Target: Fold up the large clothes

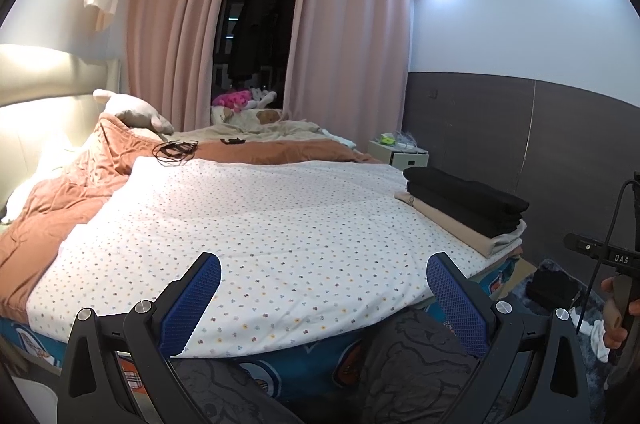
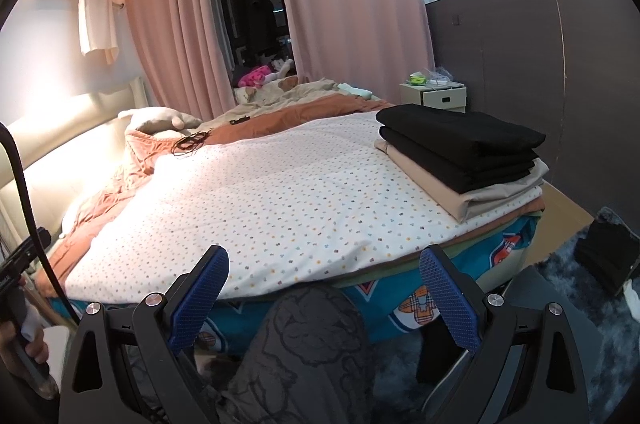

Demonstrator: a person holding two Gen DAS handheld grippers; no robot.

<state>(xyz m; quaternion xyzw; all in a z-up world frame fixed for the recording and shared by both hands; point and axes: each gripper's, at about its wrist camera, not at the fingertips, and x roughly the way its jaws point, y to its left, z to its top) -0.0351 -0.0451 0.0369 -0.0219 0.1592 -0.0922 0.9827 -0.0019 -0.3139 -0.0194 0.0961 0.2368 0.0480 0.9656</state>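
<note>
Readable text: 1 marking only.
White letters "DAS" printed on the black bar of the right gripper (image 1: 618,258), seen at the right edge of the left wrist view. On the left gripper (image 2: 8,280), at the left edge of the right wrist view, a pale marking too small and cropped to read.

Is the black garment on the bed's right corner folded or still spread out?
Folded. The black garment lies as a neat layered rectangle atop a folded beige garment. Both grippers are open and empty.
</note>
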